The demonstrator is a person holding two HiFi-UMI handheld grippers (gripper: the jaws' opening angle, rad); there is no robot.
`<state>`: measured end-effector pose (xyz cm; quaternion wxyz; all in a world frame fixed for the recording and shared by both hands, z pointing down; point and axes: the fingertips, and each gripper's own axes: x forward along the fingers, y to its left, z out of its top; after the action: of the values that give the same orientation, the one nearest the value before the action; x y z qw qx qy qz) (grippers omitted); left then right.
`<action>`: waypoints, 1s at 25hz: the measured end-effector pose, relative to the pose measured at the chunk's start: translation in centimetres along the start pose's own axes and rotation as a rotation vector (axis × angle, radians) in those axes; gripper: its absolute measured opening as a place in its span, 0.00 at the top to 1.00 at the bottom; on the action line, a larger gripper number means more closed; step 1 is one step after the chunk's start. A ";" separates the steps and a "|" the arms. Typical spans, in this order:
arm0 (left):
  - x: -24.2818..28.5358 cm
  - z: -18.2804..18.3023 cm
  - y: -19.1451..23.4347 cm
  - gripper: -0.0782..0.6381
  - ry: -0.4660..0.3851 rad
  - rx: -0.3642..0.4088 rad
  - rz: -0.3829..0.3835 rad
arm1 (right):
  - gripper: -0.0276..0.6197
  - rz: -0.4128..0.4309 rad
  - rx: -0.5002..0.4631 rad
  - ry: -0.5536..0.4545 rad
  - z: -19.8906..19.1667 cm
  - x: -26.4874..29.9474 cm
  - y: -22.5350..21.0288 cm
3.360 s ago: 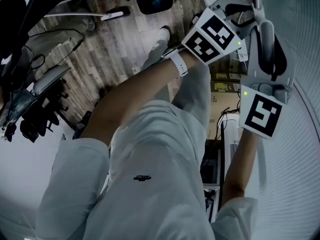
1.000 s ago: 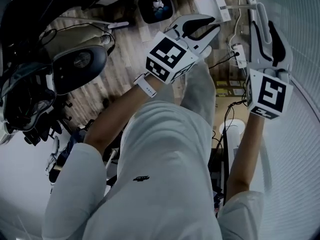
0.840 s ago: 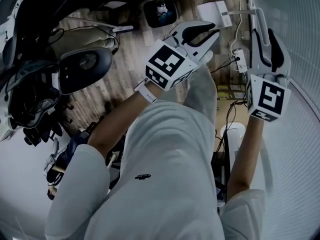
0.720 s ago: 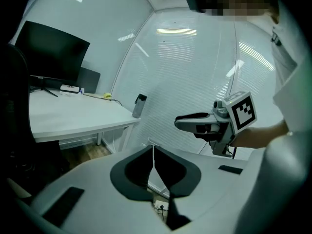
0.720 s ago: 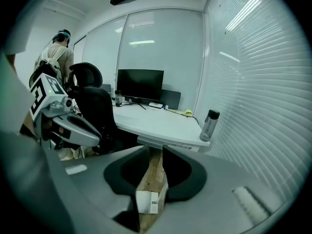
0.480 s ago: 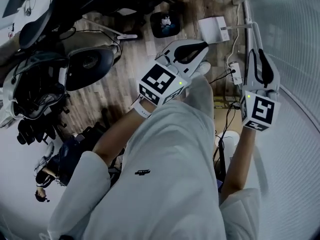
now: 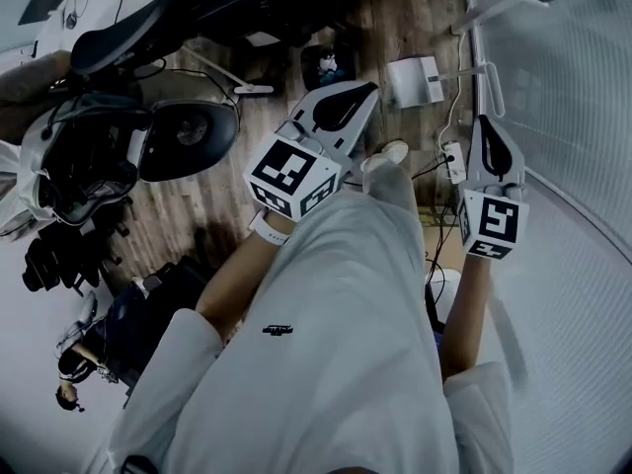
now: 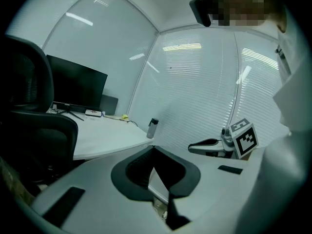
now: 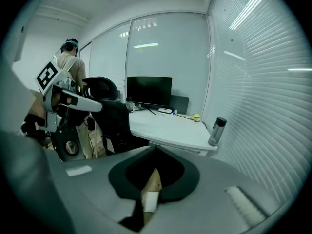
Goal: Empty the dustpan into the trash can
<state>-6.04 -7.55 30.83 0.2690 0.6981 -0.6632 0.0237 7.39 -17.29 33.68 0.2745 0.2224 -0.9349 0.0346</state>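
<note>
I'm standing in an office. In the right gripper view a dark monitor [image 9: 149, 91] stands at twelve o'clock on a white curved counter [image 9: 168, 128]. A water bottle [image 9: 216, 130] sits at three o'clock and a black swivel chair [image 9: 109, 118] at nine. Slatted blinds [image 9: 263, 82] cover the wall from one to four o'clock. In my head view, wood-plank flooring [image 7: 197, 215] lies below me, with a power strip [image 7: 454, 161] and cables at two o'clock.

The person wears a pale short-sleeved shirt [image 7: 326, 363] with a small dark logo [image 7: 277, 331], pale trousers [image 7: 393, 186] and a white wristband [image 7: 267, 229]. The left gripper [image 7: 371, 88] and the right gripper [image 7: 484, 120] are white shells lined in black. Each one carries a cube [image 7: 291, 176] of black-and-white square markers.
</note>
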 end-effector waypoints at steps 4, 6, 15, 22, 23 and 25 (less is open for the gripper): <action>-2.1 1.1 1.7 0.88 0.009 0.001 0.029 | 0.94 0.032 -0.011 -0.007 2.0 -0.1 1.7; -3.4 1.3 1.6 0.88 0.000 0.014 0.045 | 0.94 0.039 -0.006 -0.021 2.1 -1.2 2.2; -8.0 2.5 2.3 0.88 -0.046 0.014 0.100 | 0.94 0.086 0.033 -0.091 5.0 -4.9 4.4; -9.7 2.5 3.0 0.88 -0.066 0.013 0.123 | 0.94 0.109 0.036 -0.128 6.2 -5.2 6.0; -9.6 2.5 3.1 0.88 -0.068 0.020 0.125 | 0.94 0.111 0.035 -0.135 6.3 -5.0 6.0; -9.3 2.6 3.1 0.88 -0.074 0.039 0.126 | 0.94 0.113 0.038 -0.148 6.5 -4.6 6.1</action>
<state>-10.94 -0.08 26.04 0.2289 0.6605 -0.7145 0.0277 4.98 -11.22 26.14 0.1982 0.1763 -0.9628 0.0511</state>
